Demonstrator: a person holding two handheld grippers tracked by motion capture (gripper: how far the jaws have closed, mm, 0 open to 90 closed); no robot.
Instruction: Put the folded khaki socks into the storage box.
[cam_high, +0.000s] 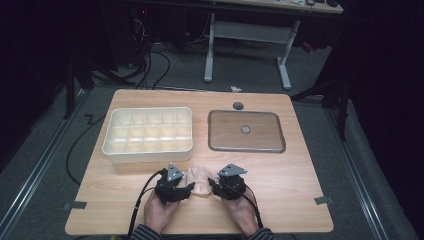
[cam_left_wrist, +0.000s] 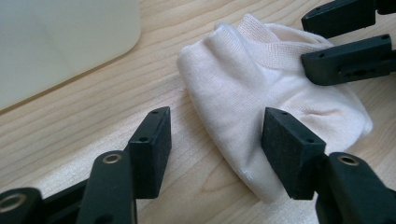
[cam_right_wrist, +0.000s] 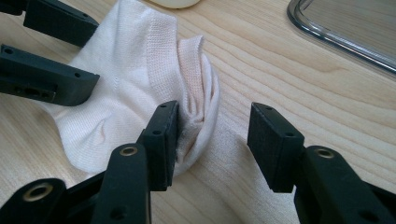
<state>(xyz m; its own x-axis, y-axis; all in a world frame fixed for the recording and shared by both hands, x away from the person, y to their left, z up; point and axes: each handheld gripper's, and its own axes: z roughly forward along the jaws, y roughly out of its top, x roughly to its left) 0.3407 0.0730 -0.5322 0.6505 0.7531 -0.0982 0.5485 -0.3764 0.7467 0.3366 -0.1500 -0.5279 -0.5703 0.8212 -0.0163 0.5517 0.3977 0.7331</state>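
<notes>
The pale sock (cam_high: 201, 180) lies between the left gripper (cam_high: 191, 188) and right gripper (cam_high: 212, 186), both gaping.

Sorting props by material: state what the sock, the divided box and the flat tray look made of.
Sock: pale knit fabric, ribbed cuff, soft folds.
Divided box: cream plastic, probably; smooth matte walls.
Flat tray: clear plastic or glass; wood shows through, glossy rim.

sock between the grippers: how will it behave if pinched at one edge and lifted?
The sock is thin knit lying in soft folds, so it will likely droop and sag from the pinch rather than hold shape. It looks light and probably lifts easily. Pushed across the wood table, it would more likely bunch than slide whole.
</notes>
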